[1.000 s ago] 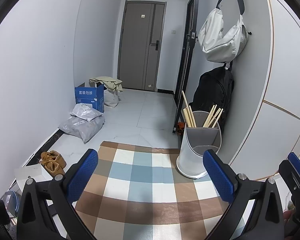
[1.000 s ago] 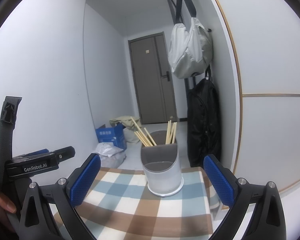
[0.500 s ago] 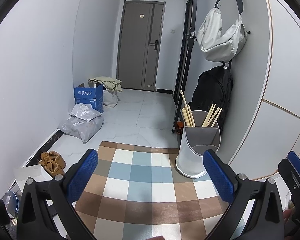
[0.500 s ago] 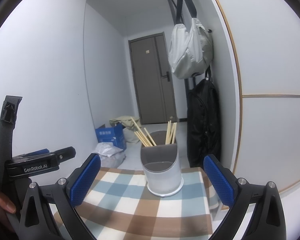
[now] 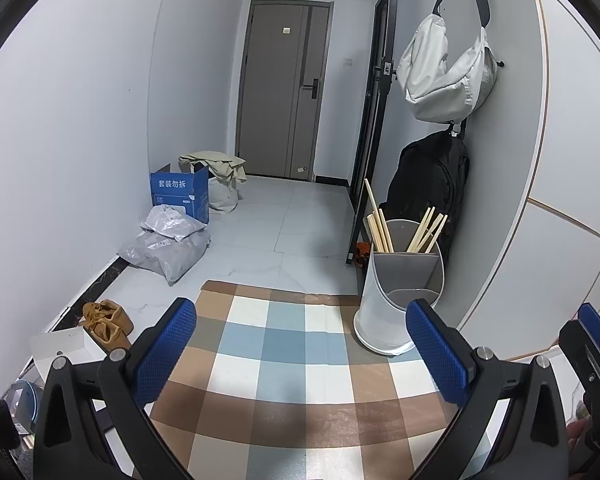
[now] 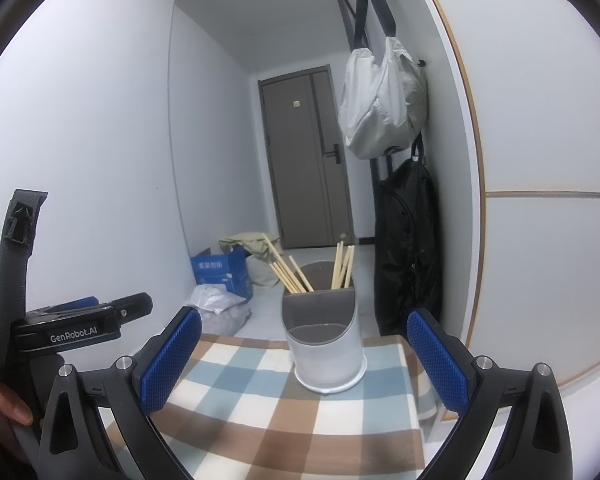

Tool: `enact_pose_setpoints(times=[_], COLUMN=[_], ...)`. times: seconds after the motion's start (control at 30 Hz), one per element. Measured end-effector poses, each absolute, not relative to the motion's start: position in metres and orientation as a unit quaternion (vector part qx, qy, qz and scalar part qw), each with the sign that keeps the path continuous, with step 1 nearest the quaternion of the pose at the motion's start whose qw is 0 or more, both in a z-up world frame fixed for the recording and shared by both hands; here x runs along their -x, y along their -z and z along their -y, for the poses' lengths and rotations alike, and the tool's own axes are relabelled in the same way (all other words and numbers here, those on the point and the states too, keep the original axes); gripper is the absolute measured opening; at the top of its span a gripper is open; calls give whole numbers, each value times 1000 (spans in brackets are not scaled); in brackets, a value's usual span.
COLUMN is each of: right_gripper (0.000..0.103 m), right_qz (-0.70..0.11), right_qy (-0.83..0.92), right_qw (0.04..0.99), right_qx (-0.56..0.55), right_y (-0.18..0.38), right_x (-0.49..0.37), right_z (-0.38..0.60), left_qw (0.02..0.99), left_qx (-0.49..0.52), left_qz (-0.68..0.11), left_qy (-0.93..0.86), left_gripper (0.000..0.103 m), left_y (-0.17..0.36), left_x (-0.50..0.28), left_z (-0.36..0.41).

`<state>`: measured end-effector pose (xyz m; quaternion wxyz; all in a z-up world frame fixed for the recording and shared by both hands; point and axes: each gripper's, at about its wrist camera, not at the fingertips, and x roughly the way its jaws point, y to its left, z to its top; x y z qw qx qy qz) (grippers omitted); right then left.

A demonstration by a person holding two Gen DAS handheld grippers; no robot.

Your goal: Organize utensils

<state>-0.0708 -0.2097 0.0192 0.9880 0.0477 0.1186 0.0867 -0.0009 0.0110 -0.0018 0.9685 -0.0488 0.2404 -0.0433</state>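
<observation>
Left wrist view: left gripper (image 5: 302, 342) and right gripper (image 6: 304, 354) both gape wide, holding nothing; chopsticks (image 6: 290, 272) stand in the utensil holder's (image 6: 324, 344) rear compartments.

Even, cool indoor light, soft shadows, sharp focus, strong fisheye edge distortion.

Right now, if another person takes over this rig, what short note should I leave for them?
Left gripper: open, holding nothing, above the checked cloth.
Right gripper: open, holding nothing, facing the utensil holder.
The chopsticks stand in two bunches in the holder's back compartments; its front compartment looks empty.
No loose utensils show on the cloth.
Done, as far as visible: chopsticks sorted.
Left: check out of view for more utensils.
</observation>
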Motion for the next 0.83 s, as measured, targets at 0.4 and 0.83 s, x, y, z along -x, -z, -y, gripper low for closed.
enact_pose_setpoints(times=[0.4, 0.83], right_gripper=[103, 103], right_qz=[-120, -123], right_qy=[-88, -91], right_qw=[988, 987], right_qx=[-47, -43], right_y=[-20, -17], right_x=[70, 67], right_z=[211, 209], left_qw=[974, 975], left_qx=[33, 37], left_qz=[-221, -216], left_qy=[49, 40], left_gripper=[102, 102], left_y=[-1, -2], left_x=[8, 9], left_z=[-3, -7])
